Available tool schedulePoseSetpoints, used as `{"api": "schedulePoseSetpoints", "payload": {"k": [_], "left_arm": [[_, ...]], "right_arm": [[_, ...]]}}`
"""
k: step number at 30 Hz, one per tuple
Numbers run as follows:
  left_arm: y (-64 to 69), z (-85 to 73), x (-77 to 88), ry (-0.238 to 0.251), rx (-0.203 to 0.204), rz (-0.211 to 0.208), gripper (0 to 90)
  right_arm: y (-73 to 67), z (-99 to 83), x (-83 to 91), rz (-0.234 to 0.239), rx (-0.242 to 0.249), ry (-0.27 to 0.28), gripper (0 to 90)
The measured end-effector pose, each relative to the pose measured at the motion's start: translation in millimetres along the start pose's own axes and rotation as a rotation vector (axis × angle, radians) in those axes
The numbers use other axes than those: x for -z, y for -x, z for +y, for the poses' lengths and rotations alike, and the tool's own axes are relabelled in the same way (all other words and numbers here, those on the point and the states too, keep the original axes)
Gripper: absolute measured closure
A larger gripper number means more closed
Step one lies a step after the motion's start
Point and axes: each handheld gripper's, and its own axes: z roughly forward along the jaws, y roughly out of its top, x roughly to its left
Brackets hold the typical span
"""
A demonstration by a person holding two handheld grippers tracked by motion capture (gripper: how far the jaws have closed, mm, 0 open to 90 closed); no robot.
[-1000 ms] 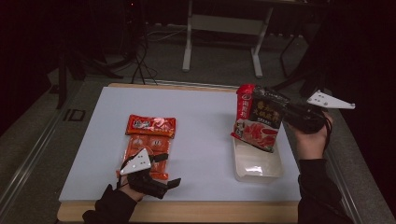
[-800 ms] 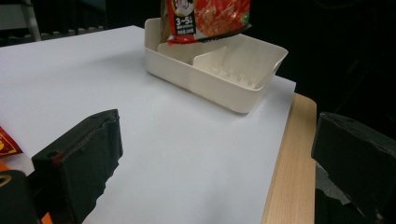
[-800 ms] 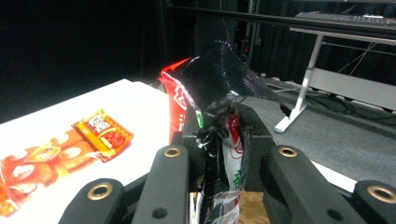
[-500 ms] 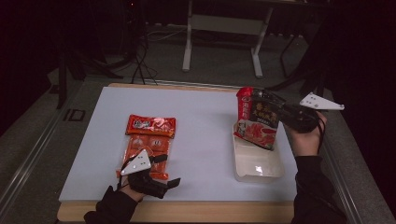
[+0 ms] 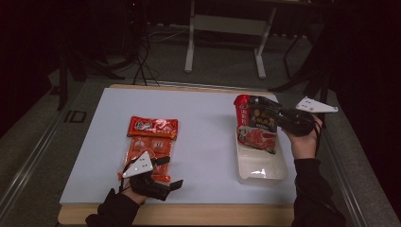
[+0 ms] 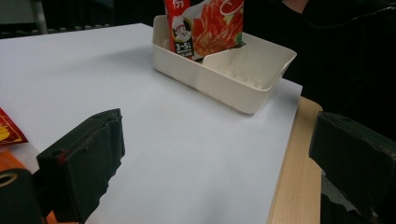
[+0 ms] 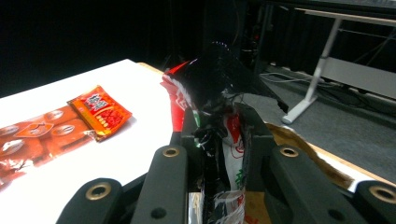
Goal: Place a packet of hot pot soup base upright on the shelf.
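At the left of the counter (image 5: 203, 123), the left gripper (image 5: 168, 172) is rested near the front edge, just beside the lower end of the orange snack pack (image 5: 150, 144). Its fingers (image 6: 81, 163) are spread wide, with nothing but bare white surface between them, and no shift is seen in it against the earlier high views. The snack pack is likewise lain flat where it was, untouched.

Farther right, the change is found. The red pouch (image 5: 257, 124) is pinched by the right gripper (image 5: 276, 118); in the right gripper view the fingers (image 7: 254, 135) are seen pressed onto the crumpled pouch from both sides. Against the picture from a second ago, the pouch has been brought lower and its bottom edge is now set into the far end of the white tray (image 5: 262, 168), whereas it was held higher over the tray before. In the left gripper view the pouch (image 6: 205, 25) is shown standing on end in the tray's far compartment (image 6: 224, 70), leaning against the rim, while the near compartment is left bare.

From this it is judged that the placing of the pouch into the tray is nearly done: the pouch is touching down but is not yet released. A tilted, upright pouch could tip out over the rim once let go, so a further lowering or laying flat is likely needed before the grip is loosened.
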Motion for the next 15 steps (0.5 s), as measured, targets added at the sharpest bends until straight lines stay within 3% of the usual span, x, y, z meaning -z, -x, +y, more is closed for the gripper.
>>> {"api": "schedulePoseSetpoints", "payload": {"k": [6,11,15], "left_arm": [[-0.2,-0.2,0.2,-0.001,-0.002,0.001,3.9],[-1.6,-1.0,0.5,0.000,0.007,0.001,3.9],[-1.6,-1.4,0.4,0.000,0.010,-0.001,3.9]], "right_arm": [[-0.1,-5.6,-4.7,0.030,-0.010,-0.010,74.5],[2.8,-8.5,-3.2,0.019,-0.051,-0.005,73.7],[3.6,-11.4,-0.8,0.028,-0.055,0.002,73.3]]}}
